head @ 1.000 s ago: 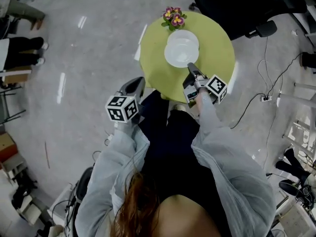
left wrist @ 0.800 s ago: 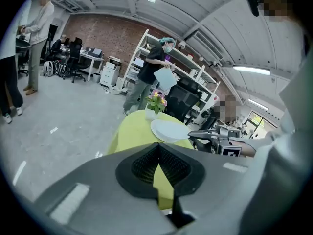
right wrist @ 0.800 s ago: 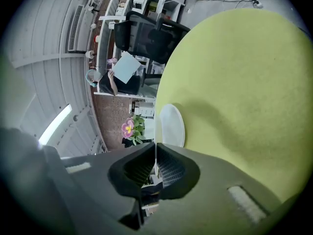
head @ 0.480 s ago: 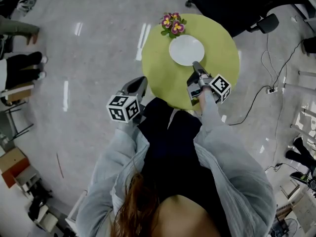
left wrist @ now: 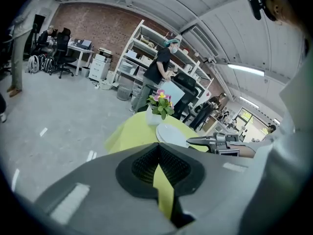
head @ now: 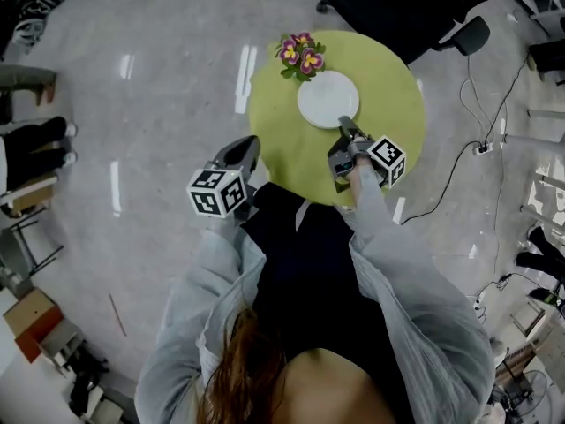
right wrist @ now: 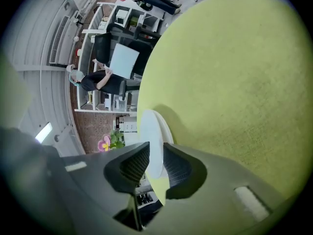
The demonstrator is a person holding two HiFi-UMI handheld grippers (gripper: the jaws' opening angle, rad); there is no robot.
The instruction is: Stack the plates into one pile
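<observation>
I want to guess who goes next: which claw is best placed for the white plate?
Probably the right claw: its jaws, just opening, straddle the rim of the round white plate. The left claw is shut, off the round green table.

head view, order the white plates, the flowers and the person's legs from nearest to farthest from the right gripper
From the right gripper, whose jaws have just been opening with the plates' rim between them:
1. white plates, right at its tips.
2. flowers, beyond the plates, further up the view.
3. person's legs, at the far left edge.
</observation>
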